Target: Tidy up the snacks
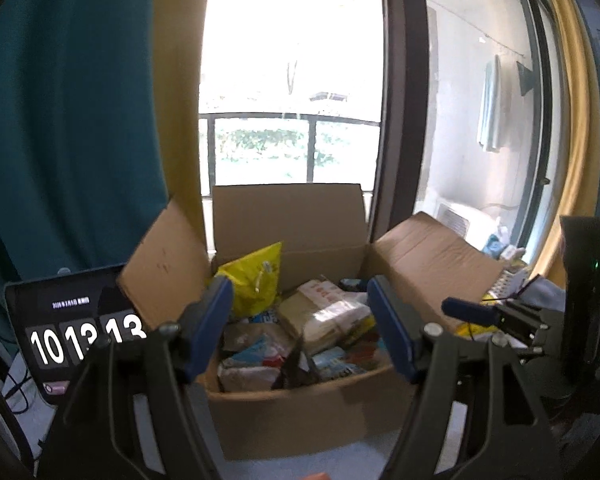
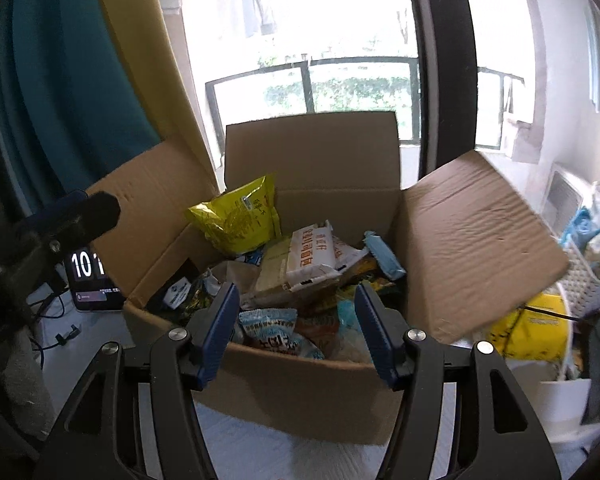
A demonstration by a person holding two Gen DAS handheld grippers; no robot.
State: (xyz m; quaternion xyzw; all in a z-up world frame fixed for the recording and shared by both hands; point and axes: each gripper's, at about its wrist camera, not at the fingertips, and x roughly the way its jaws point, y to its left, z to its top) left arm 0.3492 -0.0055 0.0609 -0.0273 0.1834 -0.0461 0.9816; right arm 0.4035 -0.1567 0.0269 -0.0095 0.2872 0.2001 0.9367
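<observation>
Both the left hand-held gripper (image 1: 300, 320) and right hand-held gripper (image 2: 294, 330) gape empty before the cardboard box (image 2: 300, 392), where light, crinkly, probably slippery snack packets (image 2: 276, 332) lie ahead, best pinched at a sealed edge.

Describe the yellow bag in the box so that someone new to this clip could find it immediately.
Find the open cardboard box in front of the window. In its far-left corner a bright yellow snack bag leans upright. It stands taller than the other packets, which lie flat.
</observation>
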